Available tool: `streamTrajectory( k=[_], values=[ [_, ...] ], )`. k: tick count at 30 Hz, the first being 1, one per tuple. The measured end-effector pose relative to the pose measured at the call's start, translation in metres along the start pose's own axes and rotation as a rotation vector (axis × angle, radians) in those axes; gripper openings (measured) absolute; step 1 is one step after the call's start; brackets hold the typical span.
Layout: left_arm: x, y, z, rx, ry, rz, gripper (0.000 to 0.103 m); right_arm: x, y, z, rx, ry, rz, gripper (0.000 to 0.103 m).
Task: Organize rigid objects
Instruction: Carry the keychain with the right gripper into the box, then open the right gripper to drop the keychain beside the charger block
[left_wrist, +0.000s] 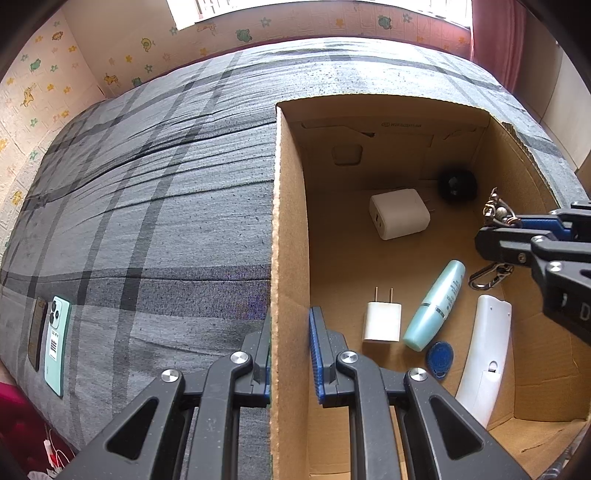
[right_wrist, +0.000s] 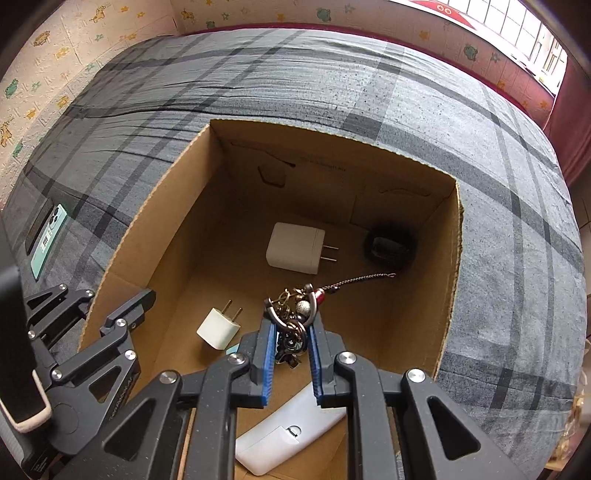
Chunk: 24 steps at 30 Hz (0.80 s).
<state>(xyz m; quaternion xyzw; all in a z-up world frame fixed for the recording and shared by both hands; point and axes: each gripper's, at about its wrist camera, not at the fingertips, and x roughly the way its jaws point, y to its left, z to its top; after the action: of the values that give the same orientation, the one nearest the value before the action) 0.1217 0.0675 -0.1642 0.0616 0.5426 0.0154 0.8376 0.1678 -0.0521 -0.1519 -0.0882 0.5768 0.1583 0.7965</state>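
An open cardboard box (left_wrist: 288, 229) (right_wrist: 155, 229) sits on a grey plaid bed. My left gripper (left_wrist: 290, 328) straddles the box's left wall, one finger outside and one inside, with a gap to the wall. My right gripper (right_wrist: 290, 328) (left_wrist: 495, 230) is shut on a bunch of metal keyrings (right_wrist: 291, 314) (left_wrist: 496, 214) and holds it inside the box above the floor. On the box floor lie a large white charger (left_wrist: 399, 214) (right_wrist: 295, 247), a small white plug (left_wrist: 382, 321) (right_wrist: 218, 326), a teal tube (left_wrist: 436, 306), a blue tag (left_wrist: 439, 356), a white remote (left_wrist: 484, 354) (right_wrist: 291, 439) and a black round object (left_wrist: 456, 186) (right_wrist: 388, 247).
Two phones (left_wrist: 50, 336) (right_wrist: 44, 236), one dark and one mint green, lie on the bed (left_wrist: 166, 184) left of the box. A patterned wall and a window run behind the bed. A red curtain (left_wrist: 495, 37) hangs at the far right.
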Motion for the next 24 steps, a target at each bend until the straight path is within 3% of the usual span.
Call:
streamTrajectory(
  k=[19, 24],
  values=[
    [-0.001, -0.001, 0.0, 0.002, -0.001, 0.0, 0.017, 0.037, -0.002, 0.002, 0.024, 0.071, -0.019, 0.017],
    [-0.001, -0.001, 0.001, 0.005, 0.0, 0.002, 0.017, 0.031, 0.0, 0.002, 0.019, 0.048, -0.024, 0.023]
  ],
)
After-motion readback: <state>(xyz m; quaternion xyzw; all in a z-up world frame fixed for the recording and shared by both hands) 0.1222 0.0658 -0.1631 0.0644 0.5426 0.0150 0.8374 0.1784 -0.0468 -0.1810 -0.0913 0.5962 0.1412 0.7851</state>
